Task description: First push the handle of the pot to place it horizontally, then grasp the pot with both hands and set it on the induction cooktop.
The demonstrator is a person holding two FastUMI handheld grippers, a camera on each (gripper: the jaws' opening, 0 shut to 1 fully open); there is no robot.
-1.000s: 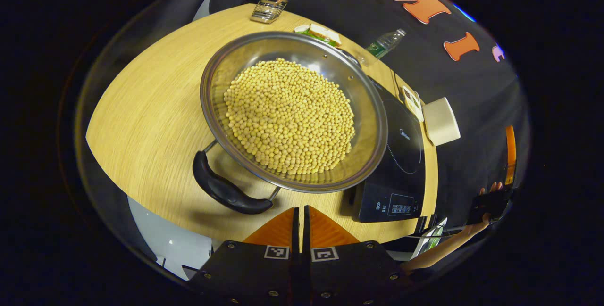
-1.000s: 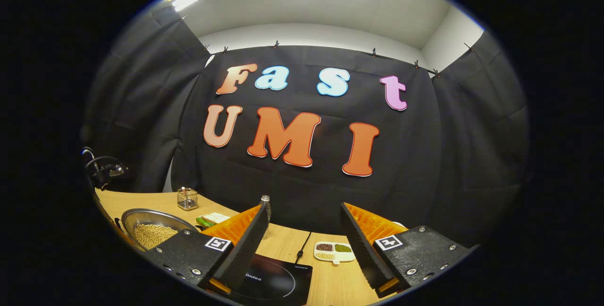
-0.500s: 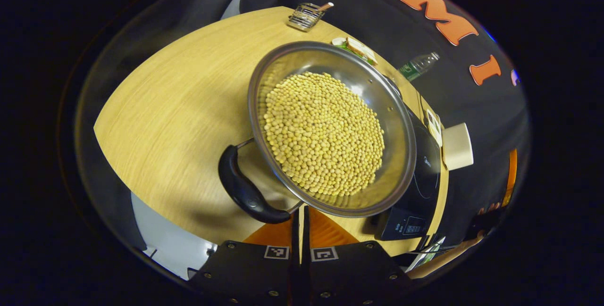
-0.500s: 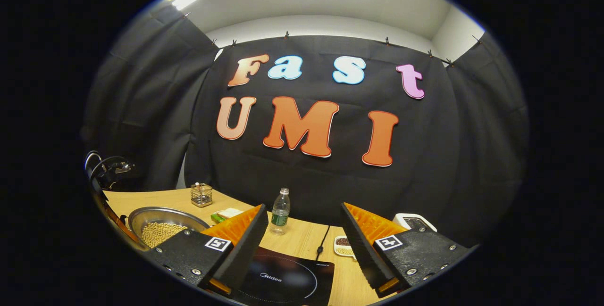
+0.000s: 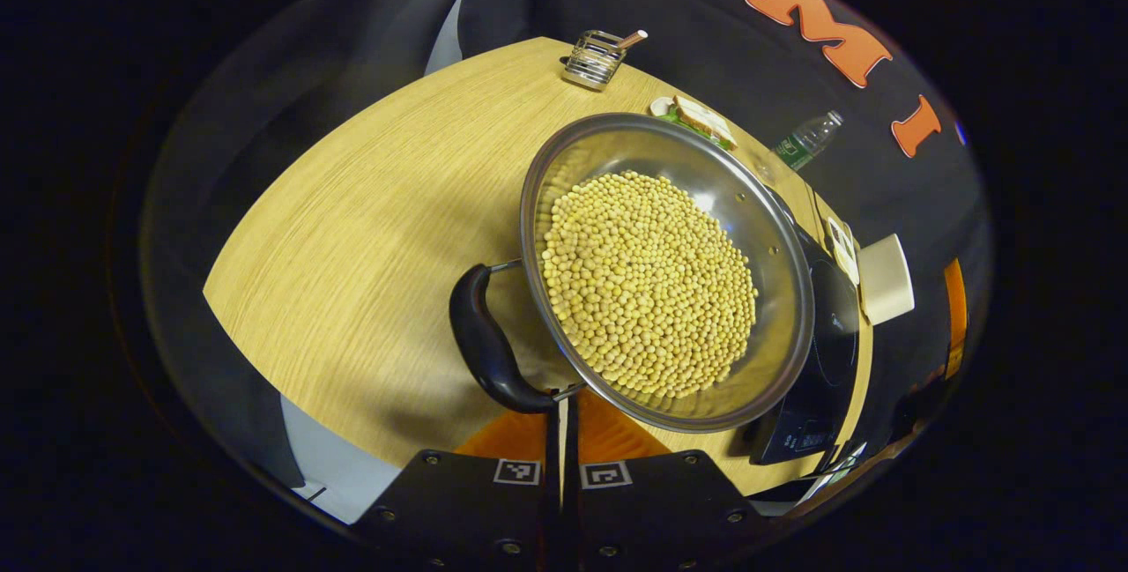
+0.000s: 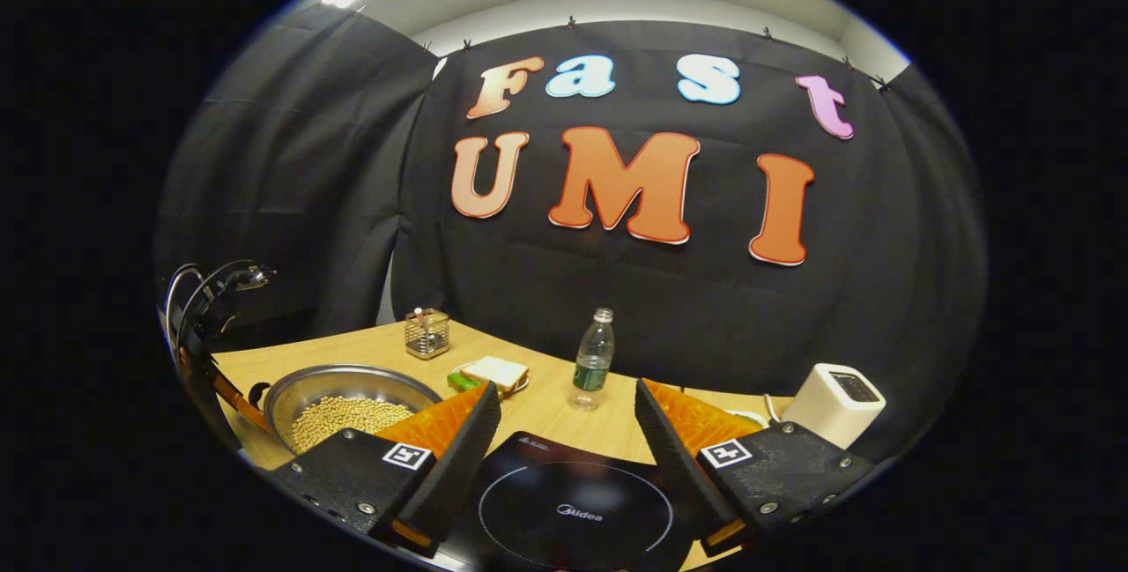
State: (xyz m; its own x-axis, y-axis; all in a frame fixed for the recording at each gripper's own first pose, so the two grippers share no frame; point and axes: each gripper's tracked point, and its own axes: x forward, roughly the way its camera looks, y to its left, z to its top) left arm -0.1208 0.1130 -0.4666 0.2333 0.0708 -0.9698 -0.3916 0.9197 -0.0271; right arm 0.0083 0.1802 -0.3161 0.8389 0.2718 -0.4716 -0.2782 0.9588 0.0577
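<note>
A steel pot (image 5: pixel 617 144) full of yellow beans (image 5: pixel 648 281) stands on the wooden table (image 5: pixel 370 228), seen from above in the left gripper view. Its black loop handle (image 5: pixel 483 338) curves down toward my left gripper (image 5: pixel 561 403), which is shut with nothing between the fingers. The handle's near end lies right at the fingertips; contact is unclear. The black induction cooktop (image 5: pixel 824 360) sits just beyond the pot. In the right gripper view my right gripper (image 6: pixel 567 391) hangs open above the cooktop (image 6: pixel 573 510), with the pot (image 6: pixel 352 381) to its left.
Along the table's far side stand a wire holder (image 6: pixel 426 332), a sandwich on a plate (image 6: pixel 493 371), a water bottle (image 6: pixel 595 360) and a white box (image 6: pixel 833 404). The black booth wall rises behind them. Bare wood lies left of the pot.
The pot and its handle have slid rightward in the left gripper view, and the handle's end has come up to the shut fingertips. The right gripper has tilted downward, bringing more of the cooktop into sight.
</note>
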